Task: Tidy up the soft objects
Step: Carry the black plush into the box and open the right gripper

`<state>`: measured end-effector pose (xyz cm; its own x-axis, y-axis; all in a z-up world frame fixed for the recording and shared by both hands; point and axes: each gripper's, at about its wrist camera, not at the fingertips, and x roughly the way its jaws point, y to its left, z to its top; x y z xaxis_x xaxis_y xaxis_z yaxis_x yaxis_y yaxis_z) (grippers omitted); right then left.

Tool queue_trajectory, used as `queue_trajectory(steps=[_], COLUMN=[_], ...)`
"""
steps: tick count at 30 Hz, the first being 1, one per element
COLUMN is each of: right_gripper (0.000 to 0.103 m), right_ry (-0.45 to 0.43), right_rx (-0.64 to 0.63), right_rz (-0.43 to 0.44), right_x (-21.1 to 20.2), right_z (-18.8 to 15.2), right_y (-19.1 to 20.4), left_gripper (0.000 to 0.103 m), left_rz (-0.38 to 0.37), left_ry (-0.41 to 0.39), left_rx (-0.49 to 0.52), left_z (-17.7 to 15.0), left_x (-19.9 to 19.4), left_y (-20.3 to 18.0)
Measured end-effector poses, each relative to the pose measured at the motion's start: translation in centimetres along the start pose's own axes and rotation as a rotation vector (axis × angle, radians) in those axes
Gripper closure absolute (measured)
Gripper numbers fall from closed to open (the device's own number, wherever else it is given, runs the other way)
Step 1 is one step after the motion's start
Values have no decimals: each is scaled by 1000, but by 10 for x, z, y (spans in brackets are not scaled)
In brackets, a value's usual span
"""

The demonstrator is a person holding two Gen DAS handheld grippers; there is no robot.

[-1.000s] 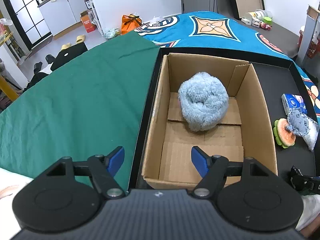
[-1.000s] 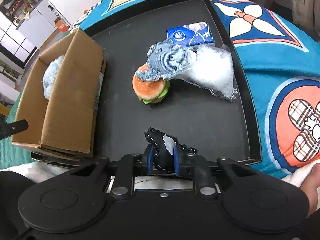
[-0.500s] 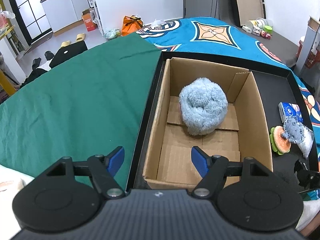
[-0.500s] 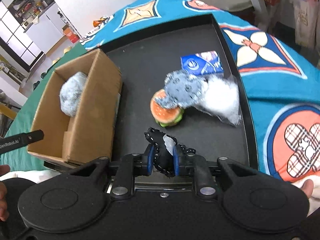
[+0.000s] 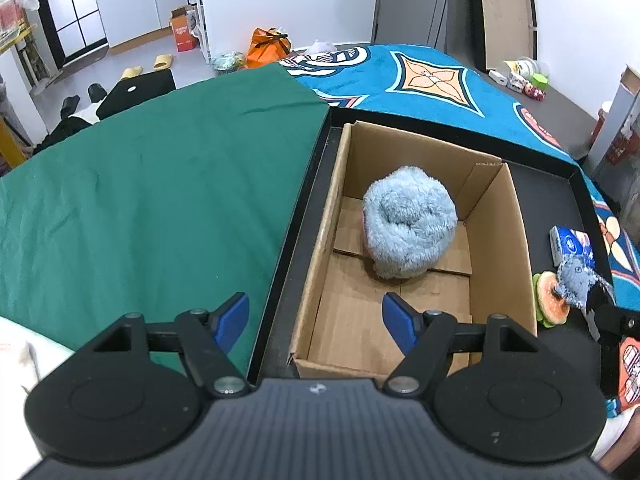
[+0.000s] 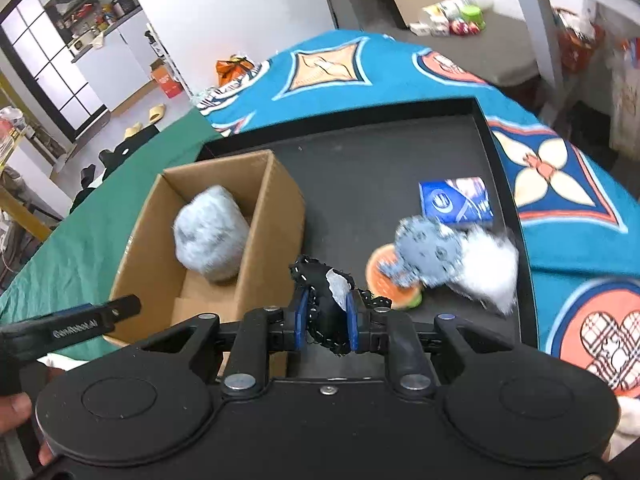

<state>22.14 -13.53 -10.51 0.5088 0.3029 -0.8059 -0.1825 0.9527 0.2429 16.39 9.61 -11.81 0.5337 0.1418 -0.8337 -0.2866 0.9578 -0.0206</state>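
A cardboard box (image 5: 516, 248) (image 6: 280, 208) stands on a black tray (image 6: 360, 168). A fluffy light-blue roll (image 5: 408, 228) (image 6: 210, 232) lies inside it. My right gripper (image 6: 325, 320) is shut on a black lacy cloth with a grey patch (image 6: 324, 284), held above the tray just right of the box. My left gripper (image 5: 316, 320) is open and empty over the box's near left corner. A burger plush (image 6: 394, 284) (image 5: 552, 300), a grey-blue plush (image 6: 428, 252) (image 5: 576, 276) and a white fluffy bag (image 6: 488, 268) lie together on the tray's right side.
A blue tissue pack (image 6: 456, 200) (image 5: 572, 244) lies on the tray behind the plush toys. A green cloth (image 5: 140, 200) covers the surface left of the tray, a blue patterned cloth (image 6: 560, 184) the right. The floor and room clutter lie beyond.
My right gripper has risen and swung left toward the box with the black cloth held. My left gripper has pulled back a little and stays open.
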Motion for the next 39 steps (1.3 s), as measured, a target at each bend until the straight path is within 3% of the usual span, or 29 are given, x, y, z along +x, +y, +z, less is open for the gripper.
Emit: queue_trajectory(steps=[18, 29, 33, 35, 39], right_gripper=[83, 82, 82, 82, 81], right_ry=[-98, -108, -115, -124, -150], right_rx=[-124, -191, -205, -219, -245], right_rz=[-3, 6, 14, 17, 23], right_x=[0, 14, 18, 19, 21], right_z=[23, 36, 43, 47, 56], right_y=[49, 69, 77, 82, 91], left_gripper=[40, 72, 78, 89, 91], left_rz=[-56, -94, -87, -78, -73], left_ry=[28, 65, 73, 72, 72], left_rx=[-53, -72, -85, -94, -123], left_z=[0, 1, 1, 1, 1], left_x=[9, 19, 22, 23, 23], left_y=[12, 15, 17, 18, 23])
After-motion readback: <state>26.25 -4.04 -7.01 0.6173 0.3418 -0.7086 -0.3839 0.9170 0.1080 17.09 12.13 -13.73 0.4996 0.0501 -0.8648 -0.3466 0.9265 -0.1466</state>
